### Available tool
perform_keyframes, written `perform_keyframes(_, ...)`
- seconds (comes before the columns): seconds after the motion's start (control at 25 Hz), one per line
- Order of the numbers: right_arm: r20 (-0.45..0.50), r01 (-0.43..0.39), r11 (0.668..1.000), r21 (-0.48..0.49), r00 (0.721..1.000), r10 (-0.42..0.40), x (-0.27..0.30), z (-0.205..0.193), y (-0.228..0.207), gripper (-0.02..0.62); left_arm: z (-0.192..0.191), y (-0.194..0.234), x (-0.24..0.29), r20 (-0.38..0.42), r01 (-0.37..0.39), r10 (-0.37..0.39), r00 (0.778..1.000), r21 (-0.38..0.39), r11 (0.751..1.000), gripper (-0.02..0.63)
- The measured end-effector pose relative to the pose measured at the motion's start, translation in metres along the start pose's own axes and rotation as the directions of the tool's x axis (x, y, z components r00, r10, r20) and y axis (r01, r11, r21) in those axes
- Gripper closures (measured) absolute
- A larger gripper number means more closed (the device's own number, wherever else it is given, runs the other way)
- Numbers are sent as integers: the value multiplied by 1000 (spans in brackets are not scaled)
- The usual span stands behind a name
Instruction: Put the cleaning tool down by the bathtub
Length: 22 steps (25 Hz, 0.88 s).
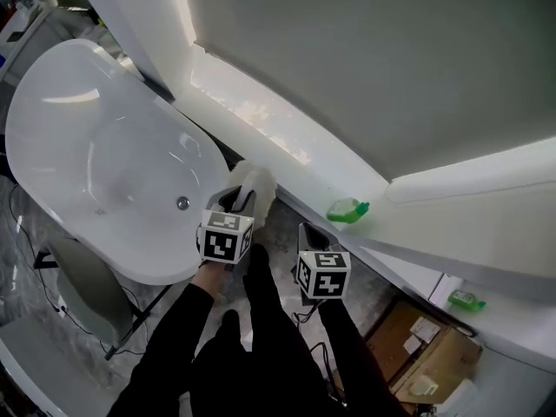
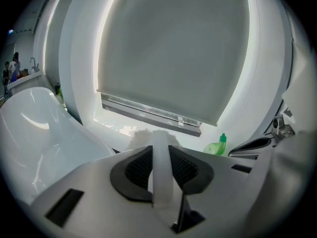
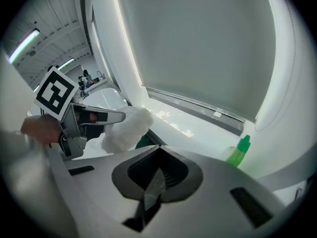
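Observation:
The cleaning tool is a white fluffy duster (image 1: 253, 182) on a flat white handle (image 2: 159, 157). My left gripper (image 1: 236, 200) is shut on that handle, which stands upright between the dark pads (image 2: 184, 168). The fluffy head (image 2: 142, 136) sticks out past the jaws. It hangs just beyond the right end of the white bathtub (image 1: 130, 137), above the gap between tub and window ledge. In the right gripper view the duster (image 3: 126, 130) shows in the left gripper (image 3: 94, 119). My right gripper (image 1: 313, 233) hangs beside it to the right, its jaws (image 3: 157, 175) shut on nothing.
A green bottle (image 1: 347, 209) lies on the white ledge (image 1: 261, 120) under the window blind; another green bottle (image 1: 466, 300) sits farther right. Cardboard boxes (image 1: 426, 354) stand at the lower right. A grey stand (image 1: 87, 294) and cables are on the marbled floor left of the person's legs.

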State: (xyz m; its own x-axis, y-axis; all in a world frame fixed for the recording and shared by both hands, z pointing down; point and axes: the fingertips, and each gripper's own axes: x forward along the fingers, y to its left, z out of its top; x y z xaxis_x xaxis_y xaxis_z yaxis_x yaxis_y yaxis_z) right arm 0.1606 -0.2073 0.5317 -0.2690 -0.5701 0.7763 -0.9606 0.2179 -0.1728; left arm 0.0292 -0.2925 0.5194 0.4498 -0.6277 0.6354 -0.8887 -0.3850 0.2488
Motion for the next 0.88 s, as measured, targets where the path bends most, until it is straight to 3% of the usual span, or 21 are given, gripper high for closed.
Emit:
perform_keyframes(0.48,-68,-27,1000,6,997,27,68,0,-23,595,7,32,95,-31,-12,14,999,78,997,503)
perform_keyframes(0.88,-128,-44,999,30,991,48,114,-6,-34,594,8,52,154,-37,-5,8,999,84,996,503)
